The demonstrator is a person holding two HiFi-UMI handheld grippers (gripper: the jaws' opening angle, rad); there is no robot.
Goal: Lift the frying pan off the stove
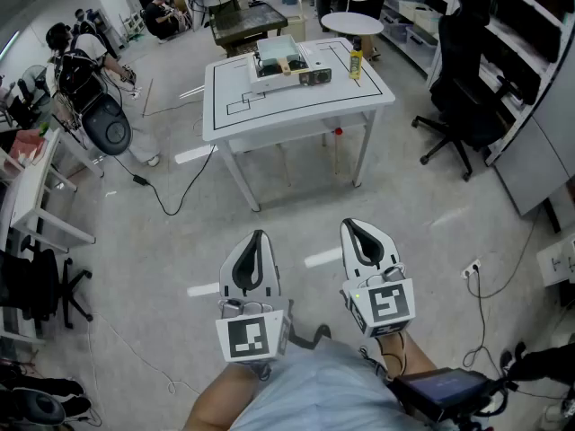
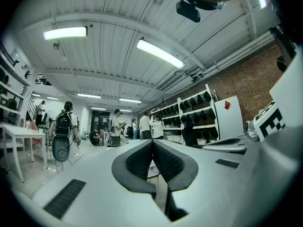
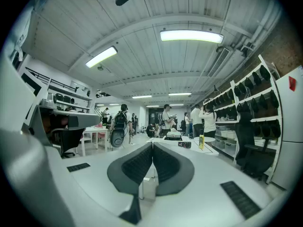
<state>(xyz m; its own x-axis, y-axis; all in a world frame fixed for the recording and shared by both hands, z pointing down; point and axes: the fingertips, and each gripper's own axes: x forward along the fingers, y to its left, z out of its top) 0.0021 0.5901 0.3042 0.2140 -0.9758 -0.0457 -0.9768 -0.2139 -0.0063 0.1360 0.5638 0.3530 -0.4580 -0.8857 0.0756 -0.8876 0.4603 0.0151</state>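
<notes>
A white table (image 1: 296, 106) marked with black lines stands a few steps ahead across the floor. On its far side sits a small pale stove unit (image 1: 278, 61); I cannot make out the frying pan on it from here. In the right gripper view the stove (image 3: 173, 135) shows small and far off on the table (image 3: 208, 148). My left gripper (image 1: 259, 238) and right gripper (image 1: 357, 225) are held close to the body, side by side and level, far short of the table. Both have their jaws together with nothing between them, as the left gripper (image 2: 152, 143) and right gripper (image 3: 152, 145) show.
A yellow bottle (image 1: 356, 63) stands on the table's right side. A black office chair (image 1: 458, 88) and shelving are at the right, and a round table (image 1: 351, 22) lies behind. A person with a backpack (image 1: 85, 70) stands at the left. Cables (image 1: 171, 200) trail over the floor.
</notes>
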